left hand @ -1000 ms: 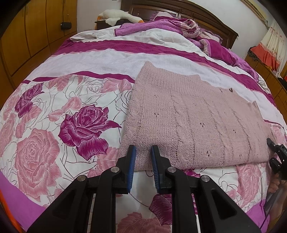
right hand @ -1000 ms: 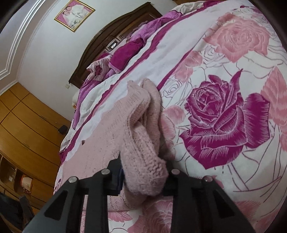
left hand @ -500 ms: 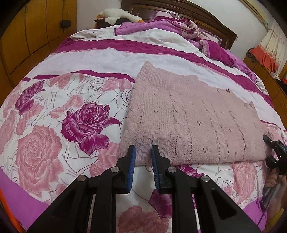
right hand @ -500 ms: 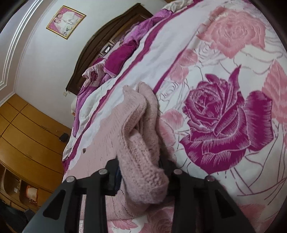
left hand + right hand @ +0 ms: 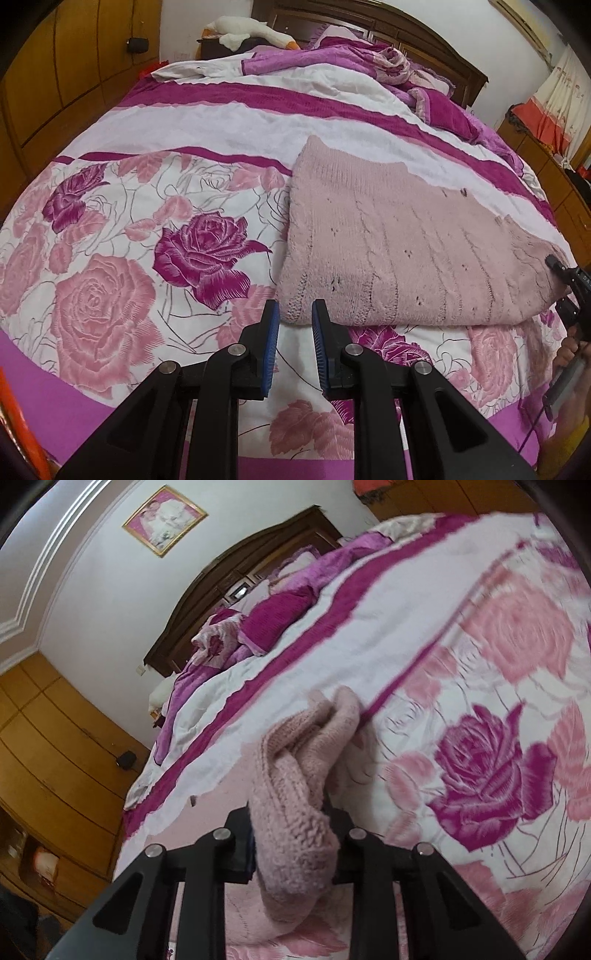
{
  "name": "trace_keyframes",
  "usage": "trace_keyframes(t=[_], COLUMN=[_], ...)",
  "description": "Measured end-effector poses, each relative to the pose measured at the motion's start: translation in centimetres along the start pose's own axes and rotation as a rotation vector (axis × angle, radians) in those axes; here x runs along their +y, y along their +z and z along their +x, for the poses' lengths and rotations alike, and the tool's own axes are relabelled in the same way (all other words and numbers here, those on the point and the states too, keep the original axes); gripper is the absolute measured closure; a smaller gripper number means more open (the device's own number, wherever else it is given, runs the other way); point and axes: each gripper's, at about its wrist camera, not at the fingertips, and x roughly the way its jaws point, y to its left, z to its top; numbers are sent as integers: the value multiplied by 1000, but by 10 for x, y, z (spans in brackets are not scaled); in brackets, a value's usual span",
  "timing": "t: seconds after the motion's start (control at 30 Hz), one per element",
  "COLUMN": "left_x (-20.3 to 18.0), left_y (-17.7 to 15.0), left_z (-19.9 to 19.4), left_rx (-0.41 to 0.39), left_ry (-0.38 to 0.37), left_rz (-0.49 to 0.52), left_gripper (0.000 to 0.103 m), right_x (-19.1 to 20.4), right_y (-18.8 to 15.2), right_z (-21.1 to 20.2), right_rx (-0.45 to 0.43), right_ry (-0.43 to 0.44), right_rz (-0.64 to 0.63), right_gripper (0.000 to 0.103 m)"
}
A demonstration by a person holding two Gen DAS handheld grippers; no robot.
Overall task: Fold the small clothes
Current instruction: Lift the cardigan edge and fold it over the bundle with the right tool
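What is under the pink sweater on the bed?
The pink sweater lies on the rose-patterned bedspread, which shows all around it. Whatever sits directly beneath the knit is covered. The right gripper pinches one bunched end; the left gripper is open at the near edge.

Bedroom in a private home. Ahead of both grippers: a wide bed under a white quilt printed with pink and magenta roses (image 5: 155, 229), a carved dark wooden headboard (image 5: 417, 40) at the far end, rumpled purple plush blankets (image 5: 332, 59) before it. A white stuffed goose toy (image 5: 247, 31) beyond. Honey-brown wooden wardrobe doors (image 5: 74, 66) to the left; a gold-framed pink portrait (image 5: 164, 518) on the white wall.
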Motion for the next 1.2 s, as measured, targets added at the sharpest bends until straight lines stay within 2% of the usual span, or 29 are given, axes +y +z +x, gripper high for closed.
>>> trace_keyframes(t=[0.17,0.4,0.73,0.93,1.2], left_x=[3,16,29,31,40], left_y=[2,5,11,17,17], left_z=[-5,-4,-5,-10,-9], left_rx=[-10,-6,-13,-31,-29], left_ry=[4,-20,-15,-7,-4], left_rz=[12,-22,-46,-24,-49], left_gripper=[103,103,103,103,103], right_x=[31,73,143,181,232], right_y=[5,10,2,-14,-59], right_z=[0,1,16,28,51], right_rx=[-4,-2,3,26,96], right_ry=[-7,7,39,96,189], right_rz=[-65,-116,-203,-263,-348], right_gripper=[77,77,77,78,78])
